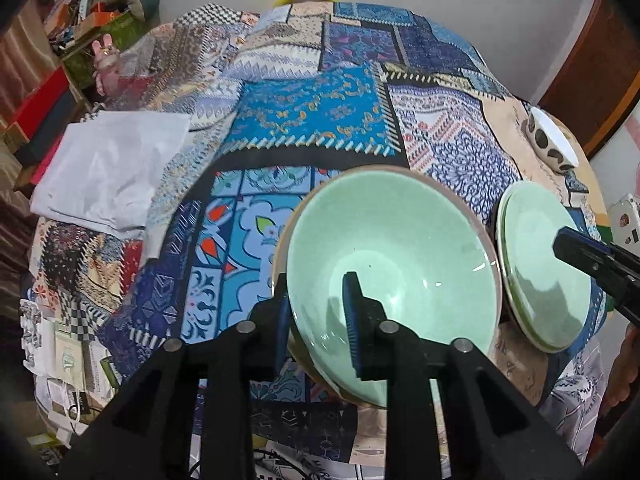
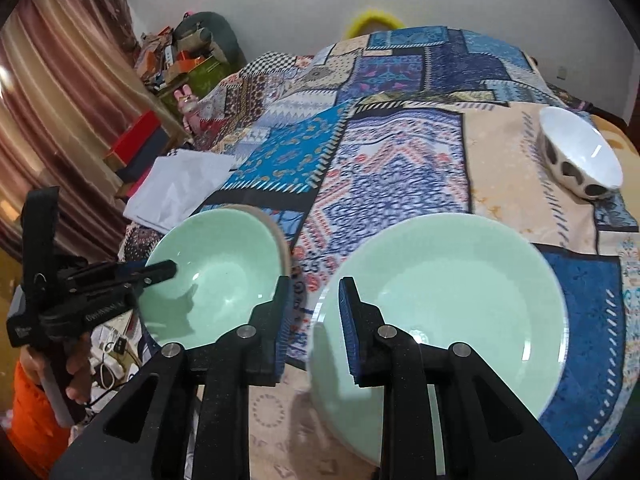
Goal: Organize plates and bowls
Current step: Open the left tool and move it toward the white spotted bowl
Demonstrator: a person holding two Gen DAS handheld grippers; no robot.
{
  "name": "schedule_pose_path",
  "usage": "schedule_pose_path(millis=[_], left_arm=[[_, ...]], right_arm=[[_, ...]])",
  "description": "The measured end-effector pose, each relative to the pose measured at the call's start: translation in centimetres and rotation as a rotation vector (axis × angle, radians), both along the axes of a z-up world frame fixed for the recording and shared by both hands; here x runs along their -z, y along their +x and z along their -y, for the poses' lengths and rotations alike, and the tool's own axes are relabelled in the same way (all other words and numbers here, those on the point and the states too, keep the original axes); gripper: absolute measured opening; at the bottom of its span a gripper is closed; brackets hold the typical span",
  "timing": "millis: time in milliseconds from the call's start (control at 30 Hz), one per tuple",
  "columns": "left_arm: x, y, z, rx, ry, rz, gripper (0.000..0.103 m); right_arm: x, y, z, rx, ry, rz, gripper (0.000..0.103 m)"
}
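Nearest in the left wrist view, the left tongs (image 1: 318, 312) straddle the rim of a green bowl (image 1: 394, 256), one finger outside the wall and one inside, apparently clamped on it; the rim pinch lets the bowl be carried tilted. Likewise the right tongs (image 2: 314, 314) grip the near edge of a green plate (image 2: 460, 292), one pad over the rim, seemingly ready to lift it. Both dishes sit close together on the patchwork-covered tabletop (image 2: 400, 168). Farther off, well apart, a white spotted bowl (image 2: 580, 156) stands upright, probably waiting to be stacked.
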State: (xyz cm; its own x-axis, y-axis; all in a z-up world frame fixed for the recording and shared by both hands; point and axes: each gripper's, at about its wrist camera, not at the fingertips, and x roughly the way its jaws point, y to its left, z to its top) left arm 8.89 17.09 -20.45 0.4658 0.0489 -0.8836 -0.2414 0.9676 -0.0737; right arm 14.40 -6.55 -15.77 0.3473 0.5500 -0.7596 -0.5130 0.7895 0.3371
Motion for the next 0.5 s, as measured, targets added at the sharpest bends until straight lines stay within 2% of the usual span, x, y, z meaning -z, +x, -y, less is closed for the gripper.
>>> schedule_pose_path(millis=[133, 300, 367, 500], left_arm=[[-2.0, -0.3, 0.4, -0.002, 0.026, 0.055, 0.034], [-4.6, -0.1, 1.9, 0.0, 0.045, 0.117, 0.045], [-5.5, 0.0, 2.9, 0.003, 0.057, 0.147, 0.056], [-6.9, 0.7, 5.1, 0.025, 0.064, 0.192, 0.067]], right_arm=[[-0.8, 0.2, 2.1, 0.028, -0.002, 0.026, 0.025], [-2.2, 0.6, 5.4, 0.082, -0.033, 0.085, 0.035], [-2.9, 0.8, 6.9, 0.104, -0.038, 0.106, 0.039], [-4.0, 1.6, 9.7, 0.154, -0.046, 0.143, 0.045]])
